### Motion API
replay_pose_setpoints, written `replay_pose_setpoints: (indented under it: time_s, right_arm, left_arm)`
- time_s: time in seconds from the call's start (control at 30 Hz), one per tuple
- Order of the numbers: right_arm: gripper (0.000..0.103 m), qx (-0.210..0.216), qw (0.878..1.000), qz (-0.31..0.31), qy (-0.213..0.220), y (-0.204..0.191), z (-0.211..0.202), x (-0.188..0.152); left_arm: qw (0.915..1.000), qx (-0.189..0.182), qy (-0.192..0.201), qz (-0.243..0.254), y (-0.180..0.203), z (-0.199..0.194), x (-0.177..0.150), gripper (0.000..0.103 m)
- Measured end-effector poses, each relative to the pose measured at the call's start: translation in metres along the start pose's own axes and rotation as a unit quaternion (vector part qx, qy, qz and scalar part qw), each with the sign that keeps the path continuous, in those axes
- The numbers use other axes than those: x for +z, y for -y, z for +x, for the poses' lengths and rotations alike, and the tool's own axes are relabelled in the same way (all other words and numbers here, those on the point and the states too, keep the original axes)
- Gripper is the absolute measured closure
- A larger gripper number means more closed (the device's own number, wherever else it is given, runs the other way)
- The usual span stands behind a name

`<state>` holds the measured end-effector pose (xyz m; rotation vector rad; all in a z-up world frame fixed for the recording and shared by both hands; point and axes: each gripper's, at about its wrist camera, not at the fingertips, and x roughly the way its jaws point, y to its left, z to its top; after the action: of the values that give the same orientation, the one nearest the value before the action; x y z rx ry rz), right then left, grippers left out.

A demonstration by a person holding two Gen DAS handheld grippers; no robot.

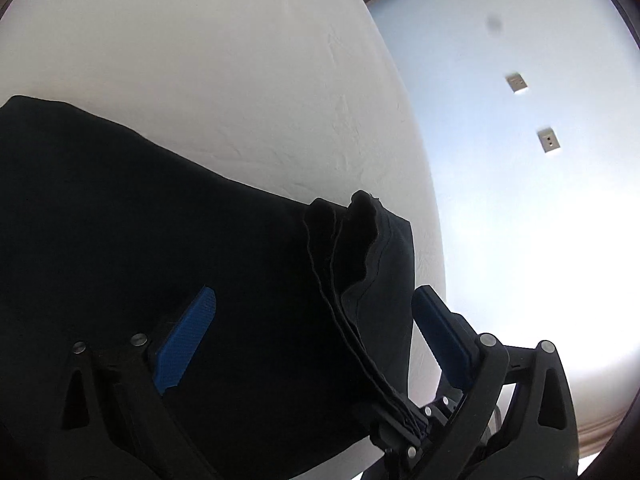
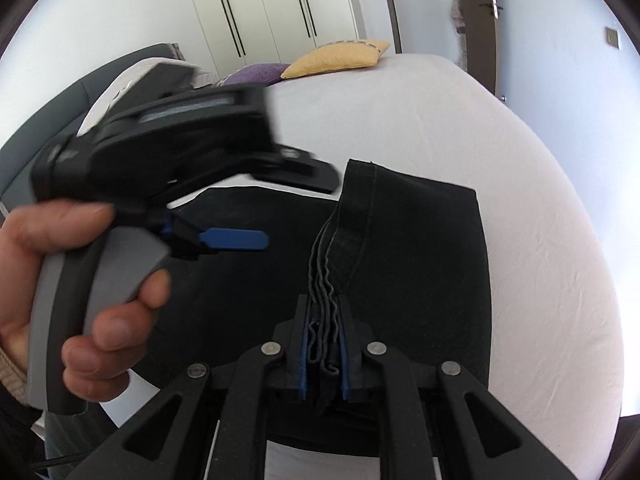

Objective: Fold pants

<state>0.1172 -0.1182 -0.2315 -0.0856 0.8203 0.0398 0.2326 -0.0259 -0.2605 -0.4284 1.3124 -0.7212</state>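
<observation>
Black pants [image 2: 400,264] spread on the white bed [image 2: 520,160] at frame centre, right claw [image 2: 323,344] clamped on a bunched stack of pant edges at lower centre, left claw [image 1: 312,332] held wide apart over the pants, gripped by a hand [image 2: 60,300] at left, nothing pinched.

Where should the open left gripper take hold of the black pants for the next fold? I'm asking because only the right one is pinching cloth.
Probably the bunched edge layers of the pants just beyond the right gripper. They stand up off the bed, so the left gripper could come from above, one pad on each side.
</observation>
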Motion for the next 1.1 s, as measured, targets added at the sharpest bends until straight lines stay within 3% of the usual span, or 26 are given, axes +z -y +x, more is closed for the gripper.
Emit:
replay_pose_setpoints:
  time_s: [0.17, 0.23, 0.27, 0.37, 0.73, 0.9, 1.1]
  right_arm:
    - [0.09, -0.001, 1.0, -0.017, 0.003, -0.009, -0.008, -0.003]
    - [0.09, 0.004, 1.0, -0.018, 0.003, -0.013, -0.01, -0.003]
    - [0.09, 0.007, 1.0, -0.02, 0.004, -0.016, -0.011, -0.002]
    - [0.09, 0.017, 1.0, -0.023, 0.007, -0.025, -0.014, -0.002]
    - [0.09, 0.092, 0.994, -0.05, -0.008, -0.091, 0.015, 0.019]
    - [0.089, 0.13, 0.989, -0.058, -0.036, -0.131, 0.045, 0.026]
    - [0.089, 0.144, 0.985, -0.055, -0.076, -0.16, 0.078, 0.025]
  left_arm:
    - [0.9993, 0.012, -0.024, 0.027, 0.014, 0.013, 0.004, 0.008]
    - [0.9986, 0.014, -0.032, 0.041, 0.017, 0.013, 0.002, 0.043]
    - [0.9983, 0.016, -0.037, 0.043, 0.016, 0.013, 0.002, 0.077]
    - [0.9974, 0.024, -0.038, 0.057, 0.01, 0.005, 0.001, 0.088]
    - [0.9919, 0.079, -0.033, 0.094, -0.046, -0.062, 0.025, 0.091]
    - [0.9899, 0.109, -0.032, 0.086, -0.1, -0.091, 0.043, 0.091]
    - [0.9892, 0.132, -0.029, 0.057, -0.161, -0.108, 0.055, 0.091]
